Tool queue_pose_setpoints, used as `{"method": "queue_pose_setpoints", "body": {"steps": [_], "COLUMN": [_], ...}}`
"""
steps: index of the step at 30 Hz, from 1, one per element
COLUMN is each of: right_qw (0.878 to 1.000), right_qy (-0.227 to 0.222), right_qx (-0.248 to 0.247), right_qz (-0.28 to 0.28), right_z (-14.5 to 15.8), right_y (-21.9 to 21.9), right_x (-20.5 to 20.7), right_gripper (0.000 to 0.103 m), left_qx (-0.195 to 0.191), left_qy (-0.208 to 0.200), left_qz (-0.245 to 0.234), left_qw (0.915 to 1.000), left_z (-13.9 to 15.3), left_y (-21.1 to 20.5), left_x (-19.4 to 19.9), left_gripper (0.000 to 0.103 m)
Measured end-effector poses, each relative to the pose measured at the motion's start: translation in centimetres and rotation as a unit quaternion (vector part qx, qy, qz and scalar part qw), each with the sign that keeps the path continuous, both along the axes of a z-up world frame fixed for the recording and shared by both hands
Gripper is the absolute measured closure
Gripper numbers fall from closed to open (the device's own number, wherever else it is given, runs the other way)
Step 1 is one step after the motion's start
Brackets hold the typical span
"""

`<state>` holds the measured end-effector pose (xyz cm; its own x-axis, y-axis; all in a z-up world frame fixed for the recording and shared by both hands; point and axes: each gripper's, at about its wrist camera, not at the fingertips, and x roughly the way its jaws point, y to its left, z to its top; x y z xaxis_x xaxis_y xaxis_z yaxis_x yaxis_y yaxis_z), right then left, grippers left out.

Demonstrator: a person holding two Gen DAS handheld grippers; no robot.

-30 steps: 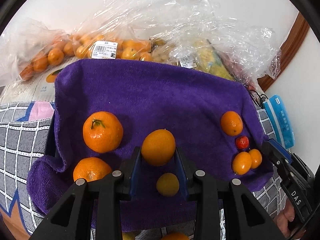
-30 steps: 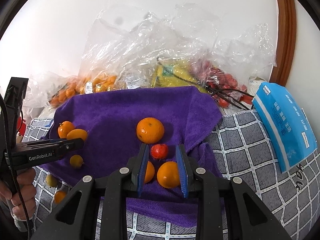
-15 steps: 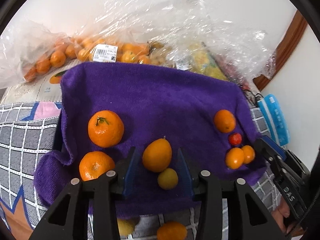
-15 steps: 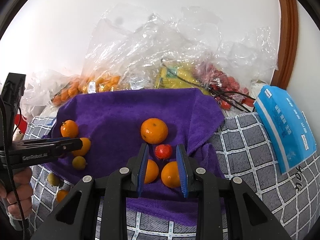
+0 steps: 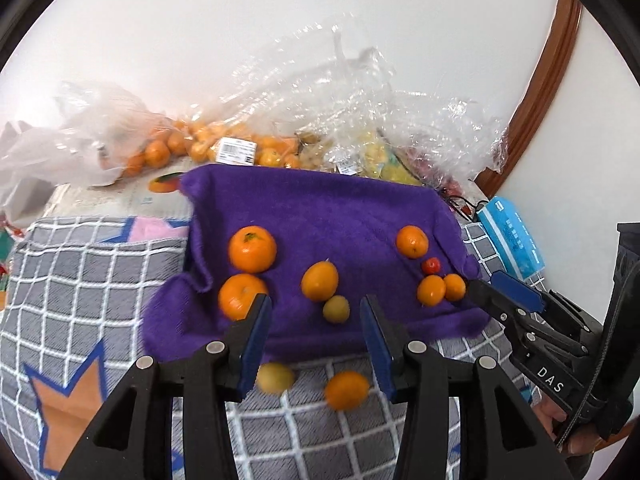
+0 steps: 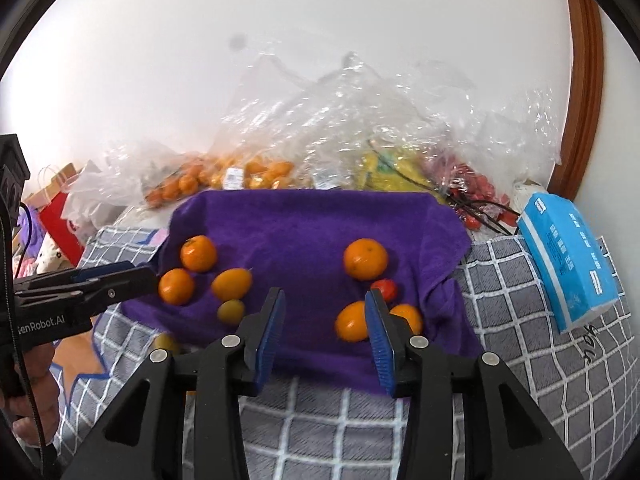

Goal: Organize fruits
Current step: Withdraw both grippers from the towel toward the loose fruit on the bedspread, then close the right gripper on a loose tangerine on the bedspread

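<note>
- Left tool (image 5: 316, 322) nearest, spread and pinching nothing, jaws just widened; only fruit seen through the gap, untouched.
- Right tool (image 6: 325, 316) likewise spread, jaws just widened, holding nothing; blue pads (image 6: 376, 330) in front of fruit, not pressing on it.
- Under both, a grey checked blanket (image 5: 80, 280) with a star patch.
- On the blanket, just off the towel's near edge: a yellowish fruit (image 5: 275, 377) and an orange one (image 5: 346, 391), blurred.
- Spread over the blanket, a purple towel (image 5: 320, 208) carrying two clusters, well apart.
- Left cluster: two mandarins (image 5: 252, 249) side by side, an oval orange fruit (image 5: 319, 281), a small greenish-yellow fruit (image 5: 336, 309) touching it.
- Right cluster: a mandarin (image 6: 365, 259), a small red fruit (image 6: 386, 289) just beside it, two small orange fruits (image 6: 352, 322) nearer.
- Right of the towel, a blue packet (image 6: 568, 264) on the blanket.
- Farthest, against the white wall (image 6: 280, 40), crumpled clear bags (image 6: 340, 120) with more orange, yellow and red produce.
</note>
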<state>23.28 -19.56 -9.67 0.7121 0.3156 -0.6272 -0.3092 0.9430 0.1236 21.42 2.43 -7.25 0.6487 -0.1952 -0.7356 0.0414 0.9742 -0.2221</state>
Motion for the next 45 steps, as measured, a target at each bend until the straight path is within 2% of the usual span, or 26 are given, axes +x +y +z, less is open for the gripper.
{"method": "queue_pose_setpoints", "body": {"steps": [12,16,19,23,33,45], "right_qw": [1.000,1.000,1.000,1.000,0.999,0.998], "right_qy": [-0.006,-0.011,-0.016,0.000,0.012,0.041], "right_qx": [0.003,-0.001,0.001,-0.007,-0.027,-0.039], "right_qz": [0.003,-0.003,-0.013,-0.008,0.021,0.029], "right_z": [0.4,0.2,-0.1,-1.1,-2.8,-5.3], "right_y": [1.6,2.1,2.4,3.2,5.5,7.6], "right_x": [-5.0,-6.2,-7.0,-7.6,-9.0,-8.2], "right_gripper": [0.061,0.061,0.056,0.055,0.055,0.057], "left_qx": [0.018,0.011,0.006,0.002,-0.004,-0.029], "left_qy": [-0.029,-0.031,-0.032,-0.029,-0.018,0.005], "left_qz": [0.022,0.025,0.031,0.035,0.041,0.052], "left_qw": [0.9992,0.9991,0.9990,0.9990,0.9990,0.9982], "left_z": [0.4,0.2,-0.2,-1.1,-2.8,-5.0], "left_y": [2.8,3.5,4.3,5.0,6.5,9.9], "left_x": [-6.1,-7.6,-8.8,-10.0,-11.5,-10.9], "left_gripper": [0.059,0.059,0.059,0.059,0.059,0.056]}}
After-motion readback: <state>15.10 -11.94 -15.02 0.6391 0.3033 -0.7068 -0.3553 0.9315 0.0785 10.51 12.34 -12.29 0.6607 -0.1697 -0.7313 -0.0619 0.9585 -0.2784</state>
